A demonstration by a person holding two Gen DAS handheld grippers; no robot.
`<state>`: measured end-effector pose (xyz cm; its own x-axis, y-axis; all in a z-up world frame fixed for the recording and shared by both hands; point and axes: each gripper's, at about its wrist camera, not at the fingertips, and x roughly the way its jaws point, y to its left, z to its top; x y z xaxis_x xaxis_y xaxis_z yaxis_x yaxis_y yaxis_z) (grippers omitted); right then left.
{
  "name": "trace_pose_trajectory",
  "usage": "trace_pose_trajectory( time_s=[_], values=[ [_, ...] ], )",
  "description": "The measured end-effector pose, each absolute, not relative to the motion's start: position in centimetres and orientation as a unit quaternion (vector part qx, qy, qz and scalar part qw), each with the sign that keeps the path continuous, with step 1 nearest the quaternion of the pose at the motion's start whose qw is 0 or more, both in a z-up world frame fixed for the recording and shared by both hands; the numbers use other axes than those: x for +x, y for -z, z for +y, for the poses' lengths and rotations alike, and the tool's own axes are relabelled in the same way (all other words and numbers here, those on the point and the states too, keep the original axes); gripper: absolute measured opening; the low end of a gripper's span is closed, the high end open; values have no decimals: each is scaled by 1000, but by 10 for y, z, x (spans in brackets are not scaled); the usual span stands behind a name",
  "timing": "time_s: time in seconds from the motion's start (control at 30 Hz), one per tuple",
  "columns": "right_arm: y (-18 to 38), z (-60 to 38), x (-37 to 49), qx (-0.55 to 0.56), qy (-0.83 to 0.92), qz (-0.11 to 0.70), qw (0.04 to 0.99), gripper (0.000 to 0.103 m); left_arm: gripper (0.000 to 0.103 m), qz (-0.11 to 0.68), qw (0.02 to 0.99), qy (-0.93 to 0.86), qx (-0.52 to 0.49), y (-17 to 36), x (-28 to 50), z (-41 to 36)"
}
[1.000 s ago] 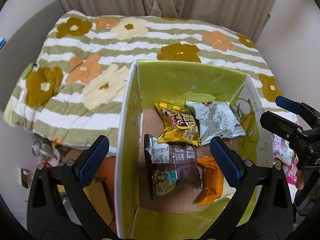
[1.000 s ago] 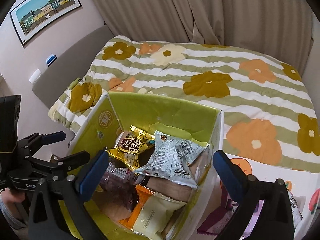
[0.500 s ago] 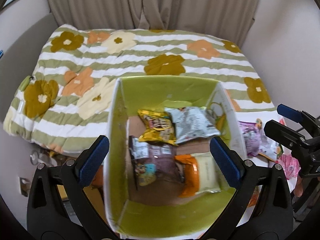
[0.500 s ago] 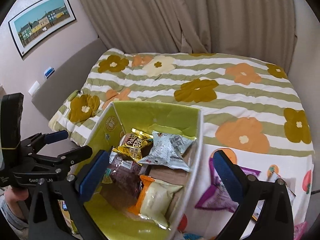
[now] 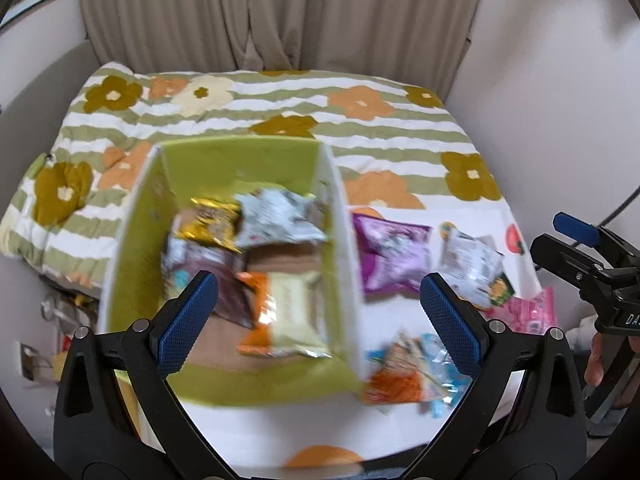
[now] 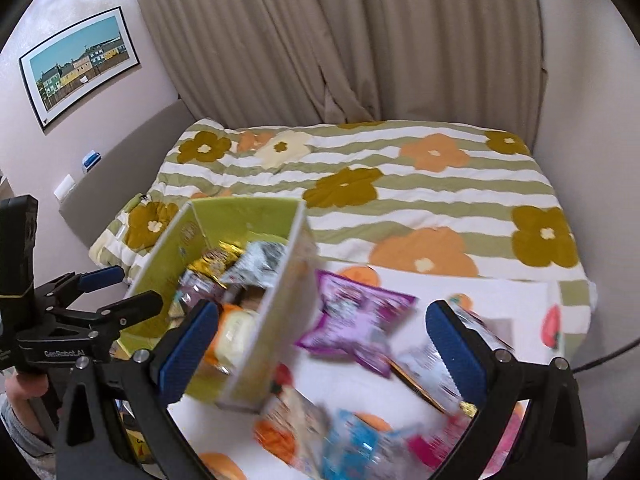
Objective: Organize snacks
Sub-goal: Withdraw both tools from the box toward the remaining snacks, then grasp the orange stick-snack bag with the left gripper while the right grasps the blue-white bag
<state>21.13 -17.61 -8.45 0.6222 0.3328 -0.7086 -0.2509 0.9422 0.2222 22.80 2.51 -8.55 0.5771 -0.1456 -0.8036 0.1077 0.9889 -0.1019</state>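
Both views pulled back, left claw [image 5: 318, 312] wide, empty

One green box [image 5: 136, 216] is seen at frame centre, with four snack packets [image 5: 280, 216] counted inside. Four more loose packets [image 5: 394, 254] are counted at right. Two grippers [image 5: 318, 312] are present.

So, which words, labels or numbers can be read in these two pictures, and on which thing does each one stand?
"GenRobot.AI": white lettering on the body of the left gripper, seen in the right wrist view; the last letters are small.
"DA": start of a cut-off word on the right gripper, in the left wrist view.
Snack packets in the green box and the purple packet: print too blurred to read.
Framed picture: no readable text.
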Motion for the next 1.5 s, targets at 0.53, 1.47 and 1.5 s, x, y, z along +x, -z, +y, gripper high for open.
trace_pose_trajectory(
  time_s=[0.53, 1.47, 1.5],
  values=[
    [149, -273, 138, 59, -180, 446, 875, 103, 100, 494, 868, 3, -58, 149, 147, -53],
    [274, -260, 114, 190, -225, 517, 804, 103, 95, 567, 807, -28, -162, 270, 180, -43],
    [276, -260, 116, 196, -224, 518, 802, 103, 86, 568, 805, -15, -173, 273, 180, -41]
  ],
)
